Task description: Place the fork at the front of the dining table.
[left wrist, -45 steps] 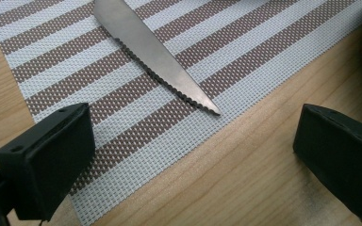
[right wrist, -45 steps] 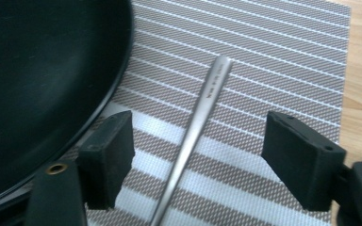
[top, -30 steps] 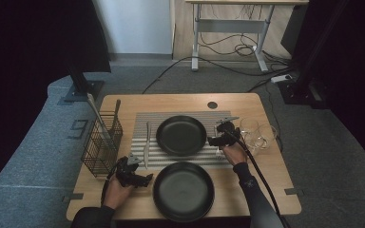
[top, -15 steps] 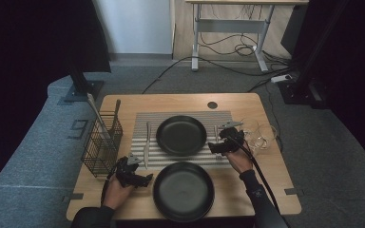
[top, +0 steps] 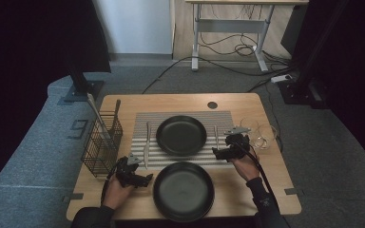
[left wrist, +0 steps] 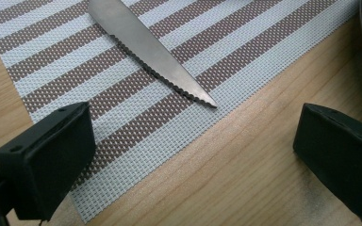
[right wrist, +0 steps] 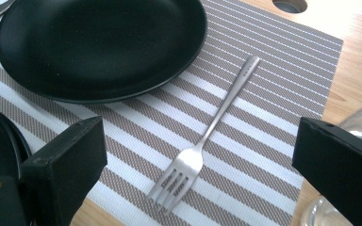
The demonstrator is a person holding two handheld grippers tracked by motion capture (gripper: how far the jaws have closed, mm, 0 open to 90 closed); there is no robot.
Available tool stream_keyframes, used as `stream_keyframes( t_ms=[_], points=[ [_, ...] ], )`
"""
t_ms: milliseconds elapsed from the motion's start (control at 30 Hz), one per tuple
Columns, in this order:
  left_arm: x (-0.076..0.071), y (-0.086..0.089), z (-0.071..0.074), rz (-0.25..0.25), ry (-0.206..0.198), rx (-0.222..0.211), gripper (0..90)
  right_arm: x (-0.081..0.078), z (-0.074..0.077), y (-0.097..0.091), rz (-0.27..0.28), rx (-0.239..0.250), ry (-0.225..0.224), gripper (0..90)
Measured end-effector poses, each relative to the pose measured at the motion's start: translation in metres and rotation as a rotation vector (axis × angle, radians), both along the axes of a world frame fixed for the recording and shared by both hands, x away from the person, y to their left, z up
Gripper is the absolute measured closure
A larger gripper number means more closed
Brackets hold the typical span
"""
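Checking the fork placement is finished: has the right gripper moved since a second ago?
Yes. The right gripper has drawn back from the far plate toward the table's near right, jaws just opened and empty, leaving the fork on the placemat.

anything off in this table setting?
One oddity: the near plate sits off the striped mat, on bare wood. The far plate has knife and fork lying flat either side. Nothing spilled or visibly damaged.

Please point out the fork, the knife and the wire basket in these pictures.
fork (right wrist: 226,104), right gripper view, middle of the handle.
knife (left wrist: 155,52), left gripper view, flat of the serrated blade.
wire basket (top: 101,146), high view, front mesh wall.
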State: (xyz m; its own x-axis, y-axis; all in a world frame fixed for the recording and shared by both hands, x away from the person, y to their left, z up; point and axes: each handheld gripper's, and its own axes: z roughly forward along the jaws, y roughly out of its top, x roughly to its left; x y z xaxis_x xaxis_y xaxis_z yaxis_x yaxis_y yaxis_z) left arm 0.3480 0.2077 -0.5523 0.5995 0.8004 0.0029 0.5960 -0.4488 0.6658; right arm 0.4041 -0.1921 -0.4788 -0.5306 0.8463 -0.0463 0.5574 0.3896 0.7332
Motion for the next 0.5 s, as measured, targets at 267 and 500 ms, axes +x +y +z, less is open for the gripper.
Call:
stream_keyframes(
  t_ms=[267, 500],
  points=[
    [0.0, 0.0, 0.0, 0.001, 0.0, -0.001, 0.0, -0.015, 0.001, -0.011, 0.003, 0.013, -0.014, 3.9],
    [0.0, 0.0, 0.0, 0.0, 0.0, 0.0, 0.0, -0.029, -0.002, -0.024, -0.011, 0.029, -0.024, 4.8]
  ],
)
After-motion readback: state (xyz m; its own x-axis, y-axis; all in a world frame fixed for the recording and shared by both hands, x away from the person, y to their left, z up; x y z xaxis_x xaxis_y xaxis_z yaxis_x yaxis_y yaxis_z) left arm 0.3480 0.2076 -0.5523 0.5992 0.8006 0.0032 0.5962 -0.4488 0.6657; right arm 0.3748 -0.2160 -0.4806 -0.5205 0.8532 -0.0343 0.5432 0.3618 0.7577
